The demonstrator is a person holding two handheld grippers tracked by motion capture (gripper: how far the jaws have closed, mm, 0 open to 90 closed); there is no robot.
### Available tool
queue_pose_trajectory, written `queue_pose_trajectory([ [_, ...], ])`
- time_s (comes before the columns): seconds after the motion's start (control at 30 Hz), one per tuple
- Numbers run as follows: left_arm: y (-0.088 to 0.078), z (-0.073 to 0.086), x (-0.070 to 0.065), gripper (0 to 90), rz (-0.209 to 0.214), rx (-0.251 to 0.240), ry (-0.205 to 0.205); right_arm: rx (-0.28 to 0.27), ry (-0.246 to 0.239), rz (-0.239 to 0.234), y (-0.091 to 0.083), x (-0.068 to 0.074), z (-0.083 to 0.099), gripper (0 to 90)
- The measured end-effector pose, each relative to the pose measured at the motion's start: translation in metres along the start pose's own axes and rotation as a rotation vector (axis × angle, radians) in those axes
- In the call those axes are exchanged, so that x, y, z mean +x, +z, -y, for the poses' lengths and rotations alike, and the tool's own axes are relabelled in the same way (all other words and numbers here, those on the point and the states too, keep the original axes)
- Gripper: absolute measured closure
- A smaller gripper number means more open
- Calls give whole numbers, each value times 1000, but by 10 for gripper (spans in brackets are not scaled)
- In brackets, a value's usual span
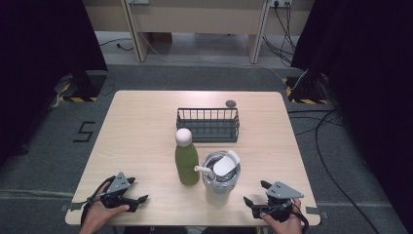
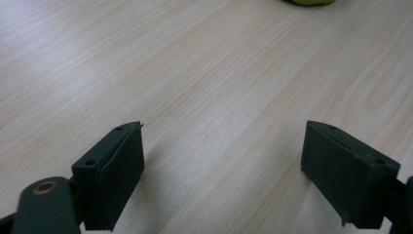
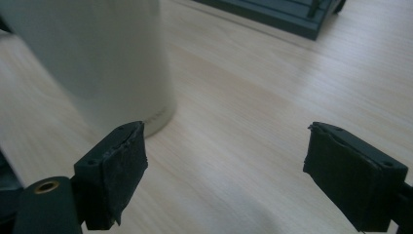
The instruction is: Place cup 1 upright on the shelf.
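A green bottle (image 1: 186, 163) with a white cap stands upright at the table's middle front. Right beside it is a white tumbler (image 1: 220, 180) with a flip lid and a straw. My left gripper (image 1: 140, 201) rests low at the front left, held by a hand, pointing right toward the bottle. In the left gripper view its jaws (image 2: 224, 134) stand wide apart over bare wood, with the bottle's base (image 2: 309, 2) far ahead. My right gripper (image 1: 254, 192) sits at the front right, close to the tumbler. Its jaws (image 3: 226, 131) are open and empty, the tumbler's wall (image 3: 107, 58) just beyond the left pad.
A dark wire basket (image 1: 208, 125) stands behind the bottle and tumbler, also seen as basket (image 3: 272, 12) far ahead. A small round disc (image 1: 230, 103) lies near the far edge. The wooden table (image 1: 141, 126) has bare room on its left half.
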State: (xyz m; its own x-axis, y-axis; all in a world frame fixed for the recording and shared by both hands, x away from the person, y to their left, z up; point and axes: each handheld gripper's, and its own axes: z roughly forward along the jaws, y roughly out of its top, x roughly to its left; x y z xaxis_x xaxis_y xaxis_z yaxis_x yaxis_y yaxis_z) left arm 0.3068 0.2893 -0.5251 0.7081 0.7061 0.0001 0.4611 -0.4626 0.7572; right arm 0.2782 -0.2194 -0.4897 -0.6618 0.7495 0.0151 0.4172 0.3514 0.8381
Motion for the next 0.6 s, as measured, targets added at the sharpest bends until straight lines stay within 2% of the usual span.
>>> queue_pose_trajectory([
  [0.1, 0, 0, 1, 150, 9, 5, -20, -35, -2, -33, -6, 8, -2, 155],
  [0.3, 1, 0, 2, 140, 9, 6, -22, -79, -27, -81, -8, 22, -8, 154],
  [0.6, 1, 0, 2, 137, 8, 9, -21, -113, -76, -159, 7, 43, -18, 154],
])
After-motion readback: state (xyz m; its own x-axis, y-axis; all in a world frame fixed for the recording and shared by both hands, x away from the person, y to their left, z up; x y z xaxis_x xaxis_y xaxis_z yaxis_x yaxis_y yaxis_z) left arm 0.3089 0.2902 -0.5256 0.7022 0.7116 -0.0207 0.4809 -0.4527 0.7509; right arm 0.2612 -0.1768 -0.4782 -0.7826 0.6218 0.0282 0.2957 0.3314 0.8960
